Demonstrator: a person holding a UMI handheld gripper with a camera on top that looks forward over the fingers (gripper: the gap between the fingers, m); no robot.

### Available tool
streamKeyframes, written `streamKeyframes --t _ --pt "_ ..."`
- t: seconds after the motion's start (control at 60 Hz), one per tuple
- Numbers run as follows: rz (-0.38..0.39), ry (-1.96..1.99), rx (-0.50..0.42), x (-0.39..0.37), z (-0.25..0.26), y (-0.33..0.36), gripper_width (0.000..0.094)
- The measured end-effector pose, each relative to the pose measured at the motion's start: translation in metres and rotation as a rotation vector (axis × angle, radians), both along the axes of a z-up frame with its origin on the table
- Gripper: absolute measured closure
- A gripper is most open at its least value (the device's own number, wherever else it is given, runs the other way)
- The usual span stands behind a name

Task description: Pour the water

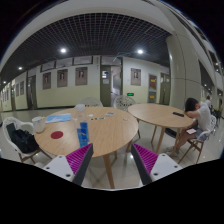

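A blue bottle (83, 132) stands on a round wooden table (105, 135) ahead and left of the fingers, with a red lid-like disc (57, 134) and a pale cup or jug (80, 110) on the table beyond it. My gripper (112, 160) is open and empty, its magenta pads (80, 158) spread wide, held well short of the table and above the floor. The table's right edge and its legs show between the fingers.
A second round table (160, 115) stands to the right with a seated person (197, 120) at it. White chairs (22, 138) stand at the left. A large column (185, 65) rises at right. Shiny floor lies between the tables.
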State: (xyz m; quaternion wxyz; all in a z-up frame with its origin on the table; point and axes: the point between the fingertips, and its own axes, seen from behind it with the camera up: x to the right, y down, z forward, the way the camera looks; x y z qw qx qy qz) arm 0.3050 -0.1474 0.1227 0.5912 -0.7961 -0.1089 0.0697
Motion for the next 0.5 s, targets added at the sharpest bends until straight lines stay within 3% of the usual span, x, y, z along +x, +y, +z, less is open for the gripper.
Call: streamKeyframes --t 0.317,0.5 --pt "0.171 0.027 0.043 -0.060 -0.008 0.018 0.0131" --pt "0.112 0.022 0.070 -0.089 -0.025 0.079 0.0134"
